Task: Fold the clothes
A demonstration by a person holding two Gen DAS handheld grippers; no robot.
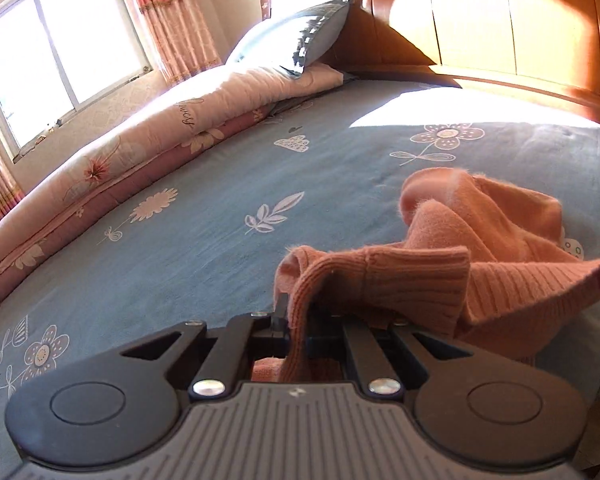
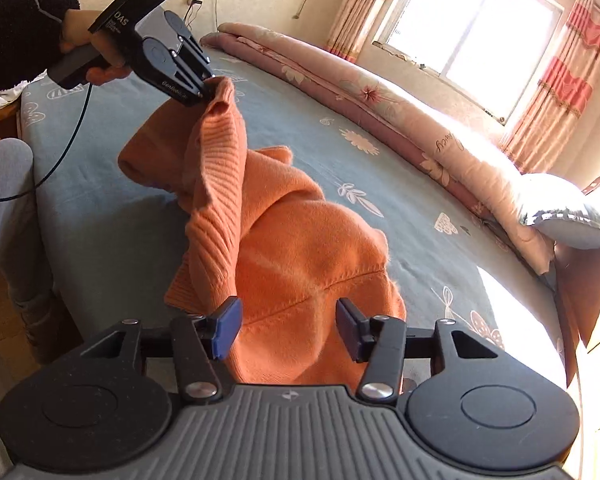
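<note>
An orange knit sweater (image 2: 300, 252) lies bunched on the blue flowered bed sheet (image 2: 380, 168). My left gripper (image 1: 296, 312) is shut on the sweater's ribbed edge (image 1: 380, 280) and lifts it off the bed. The right wrist view shows that same left gripper (image 2: 210, 90), held by a hand in a black fleece sleeve, pinching the ribbed hem up. My right gripper (image 2: 288, 326) stands open just above the sweater's body. Its blue pads (image 2: 228, 326) sit apart and press on nothing.
A folded pink floral quilt (image 1: 140, 152) and a blue-grey pillow (image 1: 296, 36) lie along the bed's window side. The wooden headboard (image 1: 500, 20) rises behind. A person's grey-clad leg (image 2: 4, 208) stands at the bed's edge, and a black cable (image 2: 66, 152) hangs from the left gripper.
</note>
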